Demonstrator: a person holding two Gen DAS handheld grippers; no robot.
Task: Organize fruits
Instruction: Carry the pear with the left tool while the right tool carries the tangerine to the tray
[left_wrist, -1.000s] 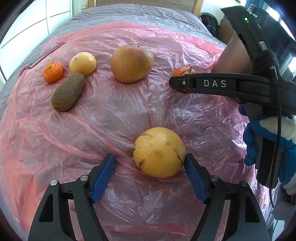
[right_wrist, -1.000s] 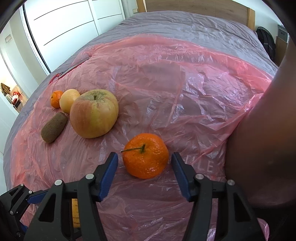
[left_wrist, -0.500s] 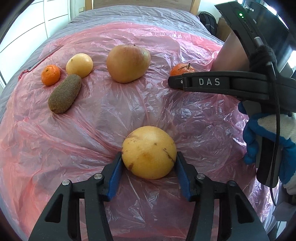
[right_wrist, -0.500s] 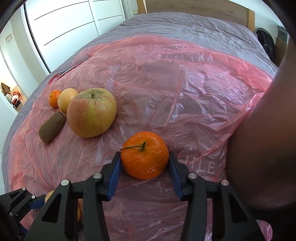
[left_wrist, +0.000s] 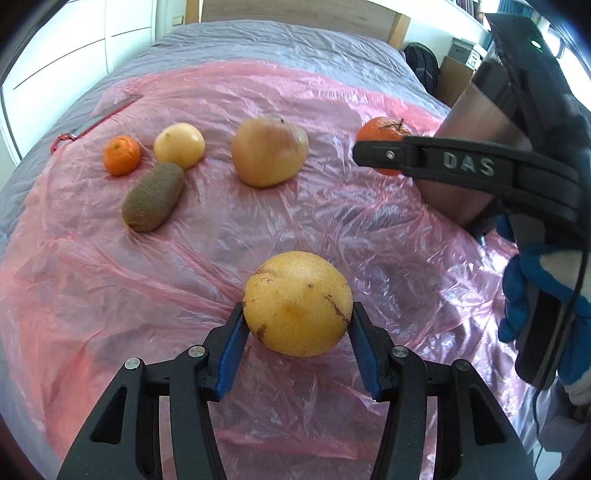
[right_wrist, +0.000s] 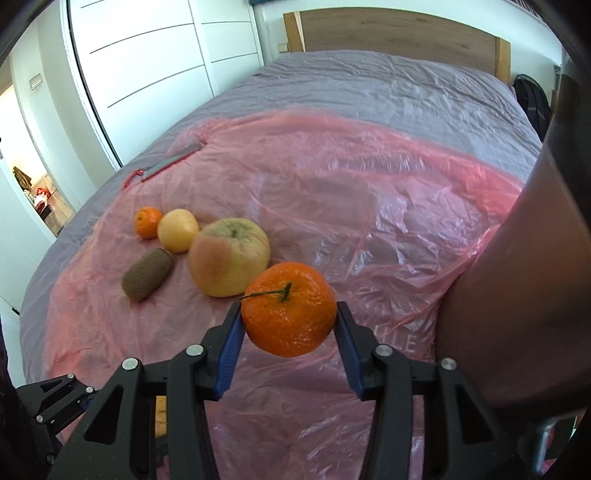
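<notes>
My left gripper (left_wrist: 297, 321) is shut on a yellow round fruit (left_wrist: 297, 302) with brown marks and holds it above the pink plastic sheet (left_wrist: 207, 243). My right gripper (right_wrist: 289, 321) is shut on a stemmed mandarin (right_wrist: 290, 308), lifted off the sheet; it also shows in the left wrist view (left_wrist: 382, 129). On the sheet lie a large apple (left_wrist: 269, 149), a kiwi (left_wrist: 153, 197), a small yellow fruit (left_wrist: 179, 145) and a small mandarin (left_wrist: 122, 155), grouped at the far left.
The pink sheet covers a grey bed (right_wrist: 369, 85) with a wooden headboard (right_wrist: 391, 33). White wardrobe doors (right_wrist: 147, 66) stand at the left. My bare forearm (right_wrist: 517, 295) fills the right of the right wrist view. A dark bag (left_wrist: 421, 66) stands beyond the bed.
Both grippers closed on their fruits and lifted them off the sheet. The right gripper carried the mandarin up and toward the apple.
</notes>
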